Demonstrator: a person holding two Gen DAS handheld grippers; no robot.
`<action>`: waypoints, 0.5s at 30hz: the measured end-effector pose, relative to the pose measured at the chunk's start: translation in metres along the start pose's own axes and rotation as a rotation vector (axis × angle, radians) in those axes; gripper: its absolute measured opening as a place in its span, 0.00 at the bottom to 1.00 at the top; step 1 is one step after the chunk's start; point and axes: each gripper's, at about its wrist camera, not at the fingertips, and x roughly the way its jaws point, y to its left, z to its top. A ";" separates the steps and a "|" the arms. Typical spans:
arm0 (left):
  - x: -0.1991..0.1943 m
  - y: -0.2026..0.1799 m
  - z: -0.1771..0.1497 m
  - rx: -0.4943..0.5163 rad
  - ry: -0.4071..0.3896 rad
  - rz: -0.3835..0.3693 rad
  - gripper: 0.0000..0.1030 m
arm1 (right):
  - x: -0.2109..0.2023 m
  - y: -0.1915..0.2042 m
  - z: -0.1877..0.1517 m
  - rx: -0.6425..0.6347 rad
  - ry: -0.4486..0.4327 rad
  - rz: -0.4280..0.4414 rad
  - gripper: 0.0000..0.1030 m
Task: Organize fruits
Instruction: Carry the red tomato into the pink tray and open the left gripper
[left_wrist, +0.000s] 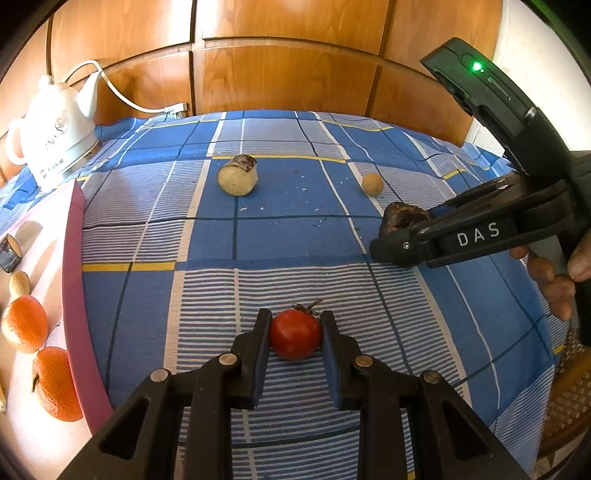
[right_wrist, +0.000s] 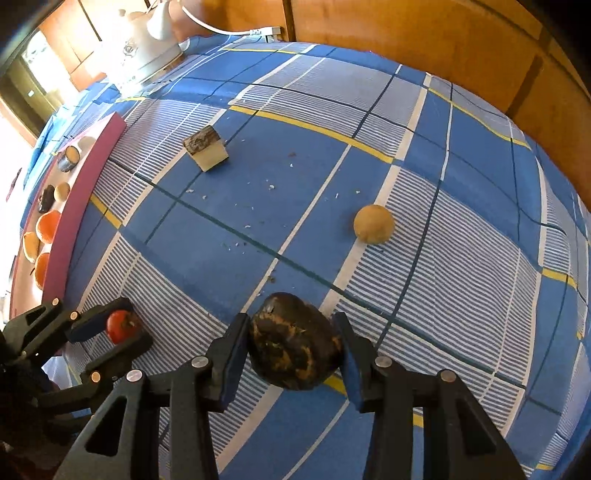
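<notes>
My left gripper (left_wrist: 295, 320) is shut on a small red tomato (left_wrist: 294, 334) with a dried stem, low over the blue checked cloth; from the right wrist view this left gripper (right_wrist: 123, 325) and the tomato (right_wrist: 119, 328) lie at the lower left. My right gripper (right_wrist: 293, 326) has both pads pressed on a dark brown, blotchy fruit (right_wrist: 295, 350) at cloth level. In the left wrist view the right gripper (left_wrist: 410, 227) comes in from the right, and the dark fruit (left_wrist: 400, 218) sticks out past its tips. A person's hand (left_wrist: 550, 280) holds its handle.
A cut pale fruit piece (left_wrist: 238, 175) and a small tan round fruit (left_wrist: 372, 184) lie farther back on the cloth. At the left, a pink-rimmed tray (left_wrist: 74, 277) holds oranges (left_wrist: 26, 325) and other pieces. A white kettle (left_wrist: 55, 129) stands back left, against wooden panels.
</notes>
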 end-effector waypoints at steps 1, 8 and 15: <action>0.000 0.000 0.000 -0.001 0.000 0.000 0.26 | 0.000 -0.001 0.000 -0.002 -0.001 -0.001 0.44; 0.000 0.001 0.000 -0.006 -0.002 -0.006 0.26 | 0.000 0.002 -0.001 0.018 -0.004 0.003 0.45; -0.001 0.001 -0.001 -0.010 -0.003 -0.004 0.26 | 0.000 0.009 0.000 -0.021 0.005 -0.030 0.45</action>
